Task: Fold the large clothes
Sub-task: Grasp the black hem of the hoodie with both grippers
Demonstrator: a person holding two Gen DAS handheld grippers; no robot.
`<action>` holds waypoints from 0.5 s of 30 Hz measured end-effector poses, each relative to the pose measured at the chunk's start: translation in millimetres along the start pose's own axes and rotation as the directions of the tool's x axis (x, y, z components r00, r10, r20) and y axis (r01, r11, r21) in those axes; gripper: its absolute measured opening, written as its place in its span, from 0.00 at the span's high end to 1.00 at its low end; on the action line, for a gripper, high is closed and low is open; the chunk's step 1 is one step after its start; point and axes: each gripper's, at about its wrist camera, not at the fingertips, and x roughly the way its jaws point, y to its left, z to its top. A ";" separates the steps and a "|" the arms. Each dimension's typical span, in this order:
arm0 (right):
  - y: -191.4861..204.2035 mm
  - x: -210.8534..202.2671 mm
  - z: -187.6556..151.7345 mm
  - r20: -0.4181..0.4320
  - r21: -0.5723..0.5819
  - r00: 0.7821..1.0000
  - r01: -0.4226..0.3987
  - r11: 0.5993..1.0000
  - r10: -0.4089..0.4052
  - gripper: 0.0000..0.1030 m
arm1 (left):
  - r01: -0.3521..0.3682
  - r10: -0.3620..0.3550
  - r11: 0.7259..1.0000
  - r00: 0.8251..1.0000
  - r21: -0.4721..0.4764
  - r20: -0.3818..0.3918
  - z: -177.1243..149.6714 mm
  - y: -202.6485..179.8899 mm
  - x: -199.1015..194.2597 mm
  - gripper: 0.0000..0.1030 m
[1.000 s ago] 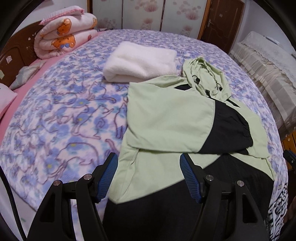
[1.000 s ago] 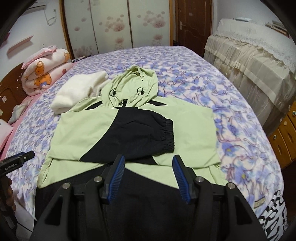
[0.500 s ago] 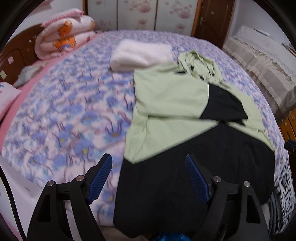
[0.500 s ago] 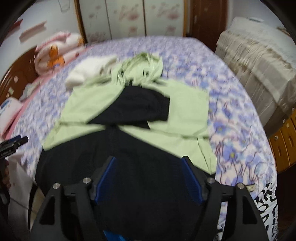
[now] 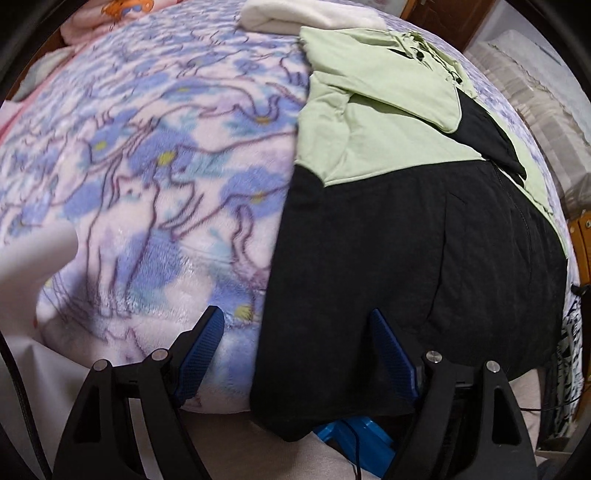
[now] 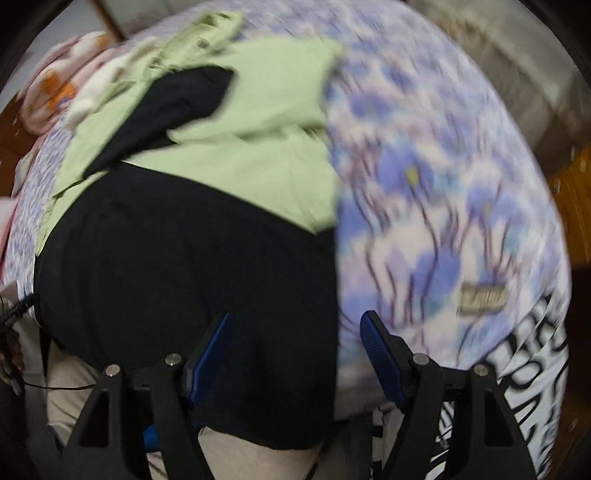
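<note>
Nearest to you, your left gripper (image 5: 295,343) and your right gripper (image 6: 295,347) both point steeply down at the foot edge of the bed, jaws apart and just opened wider, clamping nothing. The one light green and black hooded jacket of thin woven cloth (image 5: 406,236) lies flat on the bed with its black hem draped over that edge. Between the left jaws sits the hem's left corner, half cloth, half blanket; between the right jaws sits the hem's right side edge (image 6: 325,332), though that view is blurred and contact cannot be judged.

The jacket looks light, limp and a little slick, so it should slump and slide instead of holding a crease. Take hold right at the two hem corners, pinching the layers together, and lift both evenly, or the body will sag in the middle.

Farther up, both sleeves lie folded across the chest, one black cuff (image 5: 487,133) on top, and the single hood (image 5: 424,44) lies beyond them. All of it rests on one fleecy blanket printed with purple and blue flowers (image 5: 147,166). Past the hood sits one folded white fluffy garment (image 5: 306,14), and at the far corner one rolled pink quilt with orange bears (image 5: 122,7).
</note>
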 end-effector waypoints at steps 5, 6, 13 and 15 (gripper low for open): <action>-16.5 29.2 -21.1 -0.102 -0.003 0.994 -0.050 0.999 0.049 0.30 | 0.007 -0.007 1.000 1.000 0.010 -0.022 -3.5 6.3 9.4 0.21; -15.4 32.6 -24.6 -0.114 -0.010 0.992 -0.058 0.998 0.056 0.30 | 0.006 -0.006 1.000 1.000 0.017 -0.023 -4.3 5.0 10.5 0.19; 6.9 51.2 -52.7 -0.160 -0.146 0.985 -0.085 0.986 0.061 0.30 | 0.027 -0.023 0.998 0.997 0.050 -0.069 -14.1 -0.2 22.1 0.14; 10.0 50.1 -57.3 -0.140 -0.177 0.988 -0.092 0.980 0.067 0.52 | 0.026 -0.022 0.998 0.998 0.056 -0.066 -17.9 -2.1 23.0 0.15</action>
